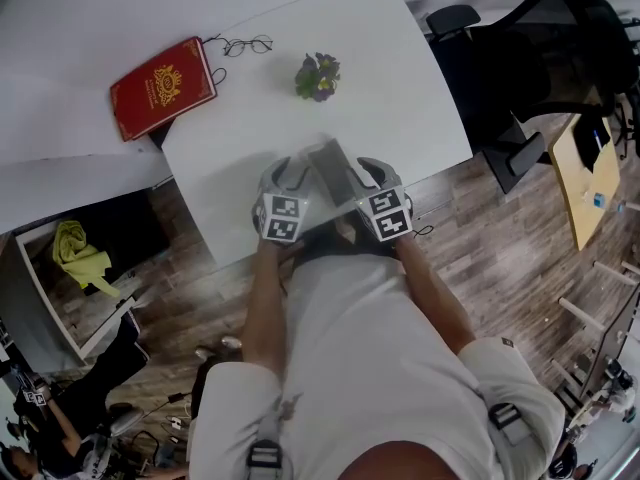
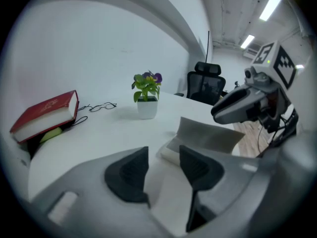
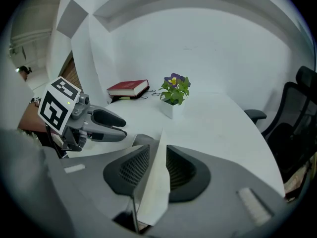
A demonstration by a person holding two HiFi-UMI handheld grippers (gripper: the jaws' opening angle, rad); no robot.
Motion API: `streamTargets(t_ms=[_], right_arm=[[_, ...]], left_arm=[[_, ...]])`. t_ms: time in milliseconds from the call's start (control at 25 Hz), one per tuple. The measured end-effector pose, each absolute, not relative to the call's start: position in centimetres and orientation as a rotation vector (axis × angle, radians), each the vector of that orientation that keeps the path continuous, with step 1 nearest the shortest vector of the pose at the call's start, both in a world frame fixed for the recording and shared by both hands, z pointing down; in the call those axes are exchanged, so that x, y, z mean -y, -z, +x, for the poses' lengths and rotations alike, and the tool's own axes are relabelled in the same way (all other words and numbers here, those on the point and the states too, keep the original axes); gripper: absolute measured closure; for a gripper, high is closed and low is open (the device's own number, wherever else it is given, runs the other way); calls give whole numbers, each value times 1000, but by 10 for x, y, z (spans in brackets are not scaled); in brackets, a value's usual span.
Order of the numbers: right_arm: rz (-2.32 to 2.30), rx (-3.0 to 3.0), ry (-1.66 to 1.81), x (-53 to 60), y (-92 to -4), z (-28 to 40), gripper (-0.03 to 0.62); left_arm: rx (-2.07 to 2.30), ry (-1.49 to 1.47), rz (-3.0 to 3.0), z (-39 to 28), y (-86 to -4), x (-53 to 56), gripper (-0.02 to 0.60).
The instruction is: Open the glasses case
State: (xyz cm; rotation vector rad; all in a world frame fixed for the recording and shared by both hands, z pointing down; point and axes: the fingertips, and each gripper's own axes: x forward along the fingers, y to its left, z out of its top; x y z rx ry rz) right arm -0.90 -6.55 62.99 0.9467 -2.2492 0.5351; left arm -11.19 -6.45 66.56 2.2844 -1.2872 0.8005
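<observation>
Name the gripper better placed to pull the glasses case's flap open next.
Right, probably. The right gripper has the upright flap edge between its slightly parted jaws; the left gripper grips the glasses case body, steadying it.

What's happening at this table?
A person holds two grippers over the near edge of a white table and works on a grey case. The left tongs clamp the case's base. Its raised lid stands between the right tongs, which look slightly parted. The case is partly open. Glasses, a book and a plant sit farther back.
</observation>
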Motion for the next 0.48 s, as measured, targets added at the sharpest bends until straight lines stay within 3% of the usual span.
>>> streamTargets(t_ms=[480], right_arm=[[892, 2329, -455, 66, -612, -2, 485]], left_arm=[[1421, -737, 2271, -112, -632, 60, 388]])
